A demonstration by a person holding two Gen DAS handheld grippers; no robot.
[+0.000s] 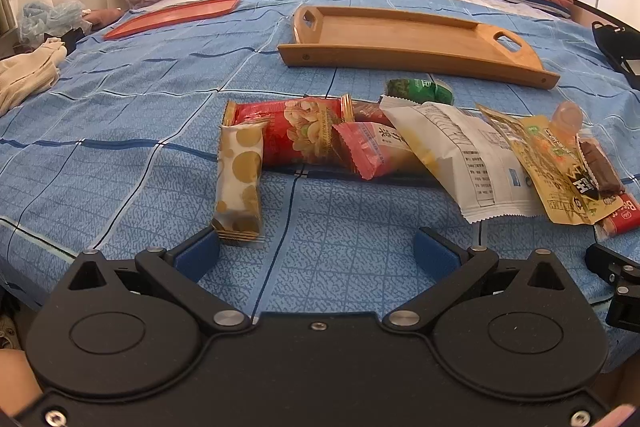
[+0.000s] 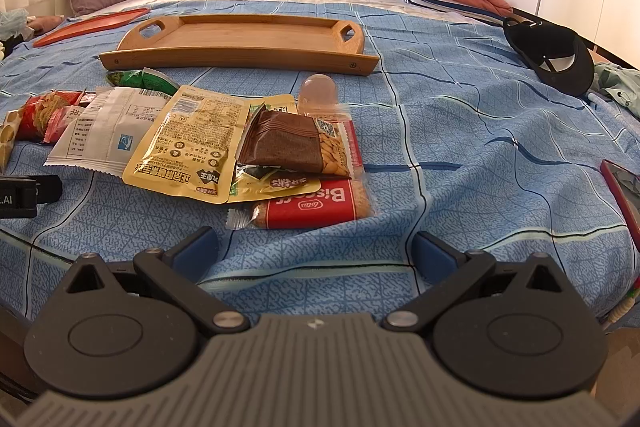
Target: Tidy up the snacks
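Snack pile (image 2: 208,143) at mid-frame on bed (image 2: 460,131), wooden tray (image 2: 240,39) empty beyond it, upper centre. Best play: take top packet first, brown bar (image 2: 296,143), pinch by flat edge, lift clear, lay flat in tray. Right tool (image 2: 314,251) spread wide, empty, just short of red biscuit pack (image 2: 312,207). Left tool (image 1: 316,251) wide, empty, gold-dotted packet (image 1: 239,179) beside its left finger.

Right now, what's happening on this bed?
Nothing is grasped yet. The left gripper and right gripper are both open, low over the blue bedspread. A pile of snack packets lies loose in front of them. The wooden tray beyond holds nothing, and the red tray sits further off.
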